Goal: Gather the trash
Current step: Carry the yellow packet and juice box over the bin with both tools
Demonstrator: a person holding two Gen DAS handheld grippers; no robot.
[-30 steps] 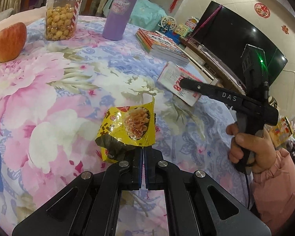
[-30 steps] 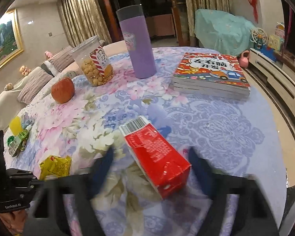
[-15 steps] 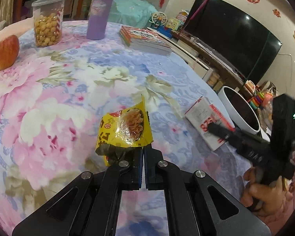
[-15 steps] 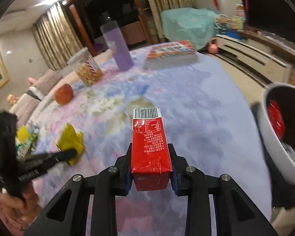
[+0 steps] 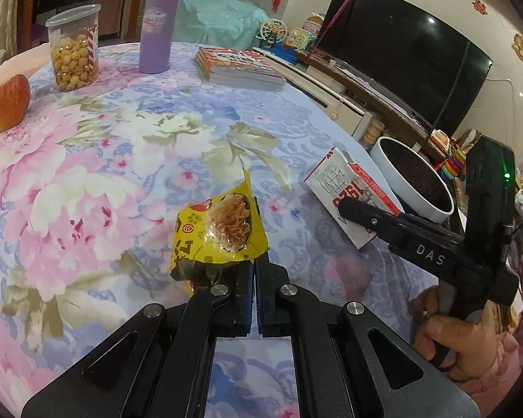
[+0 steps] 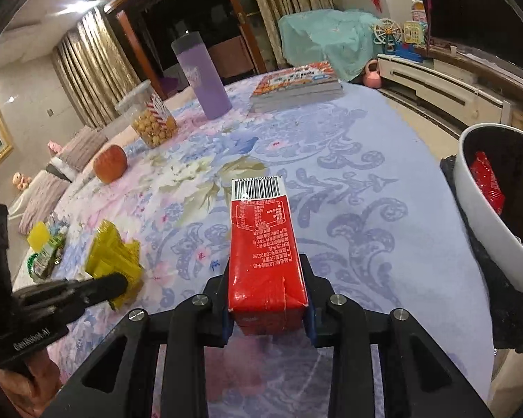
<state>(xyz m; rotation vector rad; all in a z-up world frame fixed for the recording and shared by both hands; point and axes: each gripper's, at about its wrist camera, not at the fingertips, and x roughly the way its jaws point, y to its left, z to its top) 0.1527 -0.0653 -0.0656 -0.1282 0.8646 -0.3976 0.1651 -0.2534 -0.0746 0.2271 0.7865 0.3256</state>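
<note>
My left gripper (image 5: 254, 271) is shut on a crumpled yellow snack wrapper (image 5: 219, 230) and holds it above the floral tablecloth. My right gripper (image 6: 266, 296) is shut on a red and white drink carton (image 6: 263, 244), which also shows in the left wrist view (image 5: 348, 195) near the table's right edge. A white trash bin (image 6: 484, 209) with a black liner stands beside the table at the right, with a red item inside; it also shows in the left wrist view (image 5: 415, 188). The wrapper shows in the right wrist view (image 6: 115, 257) at the left.
On the table stand a purple tumbler (image 5: 157, 24), a jar of snacks (image 5: 74, 52), an apple (image 5: 8, 102) and a stack of books (image 5: 237, 68). More small wrappers (image 6: 47, 250) lie at the table's left edge. A TV cabinet (image 5: 348, 87) runs behind the bin.
Both grippers have moved with their loads towards the table's right edge and the bin. The right gripper, open around the carton a second ago, has shut on it and lifted it.
</note>
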